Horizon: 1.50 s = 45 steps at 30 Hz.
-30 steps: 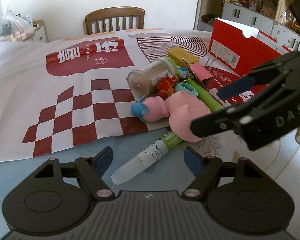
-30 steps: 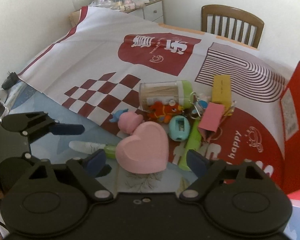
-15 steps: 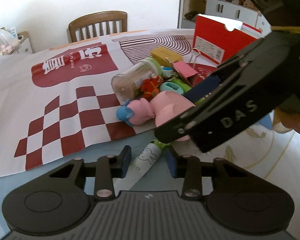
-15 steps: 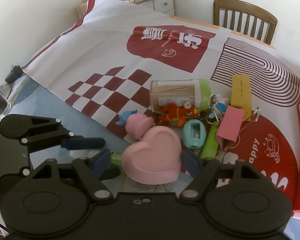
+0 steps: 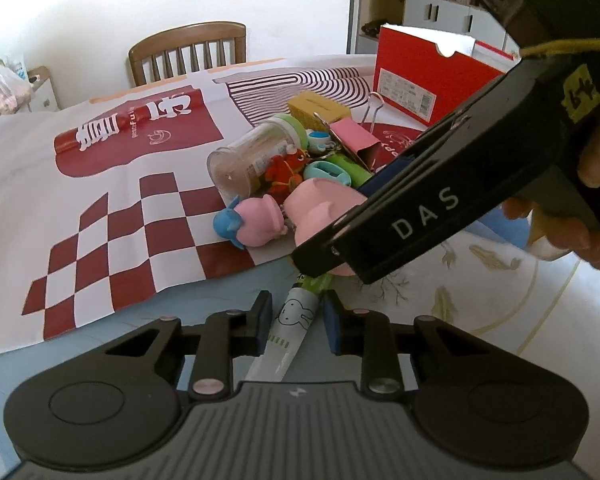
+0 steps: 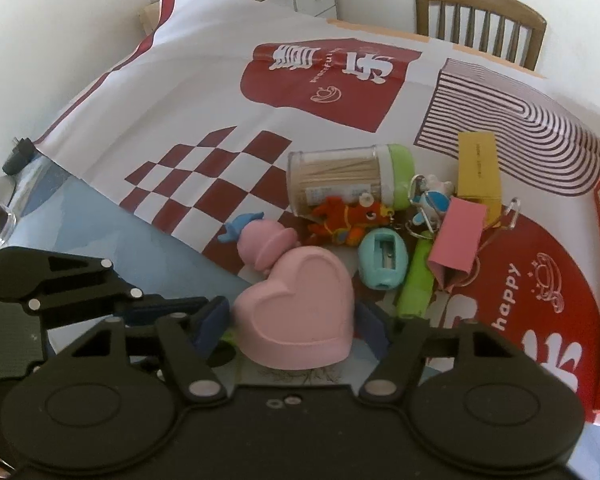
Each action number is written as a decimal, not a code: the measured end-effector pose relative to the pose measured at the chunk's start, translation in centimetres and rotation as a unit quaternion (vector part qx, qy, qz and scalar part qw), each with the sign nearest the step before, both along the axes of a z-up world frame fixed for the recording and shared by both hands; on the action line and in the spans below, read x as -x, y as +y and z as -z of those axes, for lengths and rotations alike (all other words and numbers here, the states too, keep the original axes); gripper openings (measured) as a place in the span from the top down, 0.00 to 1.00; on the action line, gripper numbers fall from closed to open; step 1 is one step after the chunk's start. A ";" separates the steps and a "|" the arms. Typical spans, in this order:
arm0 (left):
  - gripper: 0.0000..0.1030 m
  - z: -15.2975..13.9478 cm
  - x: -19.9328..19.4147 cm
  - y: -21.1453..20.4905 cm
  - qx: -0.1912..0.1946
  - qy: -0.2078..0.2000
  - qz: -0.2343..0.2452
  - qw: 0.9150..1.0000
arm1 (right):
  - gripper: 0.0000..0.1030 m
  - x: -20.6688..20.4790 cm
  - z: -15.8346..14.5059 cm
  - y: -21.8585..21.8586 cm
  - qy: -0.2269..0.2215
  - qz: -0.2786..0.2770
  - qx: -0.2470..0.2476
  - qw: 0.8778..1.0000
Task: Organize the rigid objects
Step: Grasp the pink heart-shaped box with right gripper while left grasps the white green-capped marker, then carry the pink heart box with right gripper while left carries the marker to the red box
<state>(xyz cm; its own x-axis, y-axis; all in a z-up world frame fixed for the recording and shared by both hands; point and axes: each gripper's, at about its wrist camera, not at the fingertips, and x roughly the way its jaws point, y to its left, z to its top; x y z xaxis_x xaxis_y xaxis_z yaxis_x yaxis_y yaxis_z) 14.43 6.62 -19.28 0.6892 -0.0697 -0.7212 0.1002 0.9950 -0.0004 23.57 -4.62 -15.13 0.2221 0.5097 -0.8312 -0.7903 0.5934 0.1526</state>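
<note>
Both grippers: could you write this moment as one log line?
left gripper: closing around bunny pen | right gripper: open, straddling pink heart box | red box: waiting

"DAS" on right hand-held gripper; "happy" on cloth.

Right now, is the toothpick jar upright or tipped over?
Tipped over. The toothpick jar lies on its side on the tablecloth, green cap pointing sideways, toothpicks inside lying level.

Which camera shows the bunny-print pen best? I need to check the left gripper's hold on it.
The left wrist view: the pen lies between the left gripper fingers, bunny print visible. In the right wrist view only a green sliver peeks beside the pink heart box.
</note>
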 end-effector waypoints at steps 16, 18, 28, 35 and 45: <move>0.81 -1.3 0.6 -0.7 0.045 0.015 -0.024 0.999 | 0.34 1.9 -5.2 -6.3 -0.026 0.055 -0.015 0.998; 0.81 -1.8 0.7 -0.6 0.055 0.014 -0.030 0.998 | 0.34 2.2 -5.6 -7.4 -0.029 0.063 -0.017 0.997; 0.83 -4.5 1.0 -1.2 0.091 0.005 -0.043 0.995 | 0.34 3.3 -7.6 -11.3 -0.043 0.096 -0.028 0.994; 0.83 -6.6 0.7 -2.0 0.109 -0.006 -0.048 0.993 | 0.34 3.5 -9.1 -13.8 -0.057 0.111 -0.041 0.991; 0.83 -11.4 -0.6 -5.3 0.115 -0.052 -0.025 0.992 | 0.33 2.0 -11.6 -17.2 -0.092 0.133 -0.043 0.986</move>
<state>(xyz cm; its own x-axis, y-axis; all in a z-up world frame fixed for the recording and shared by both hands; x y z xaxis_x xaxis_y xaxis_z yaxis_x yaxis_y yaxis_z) 15.07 1.35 -7.85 0.7663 -0.1883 -0.6142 0.0624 0.9734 -0.2205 21.52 -21.86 -3.52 0.5010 0.4797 -0.7204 -0.6275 0.7746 0.0794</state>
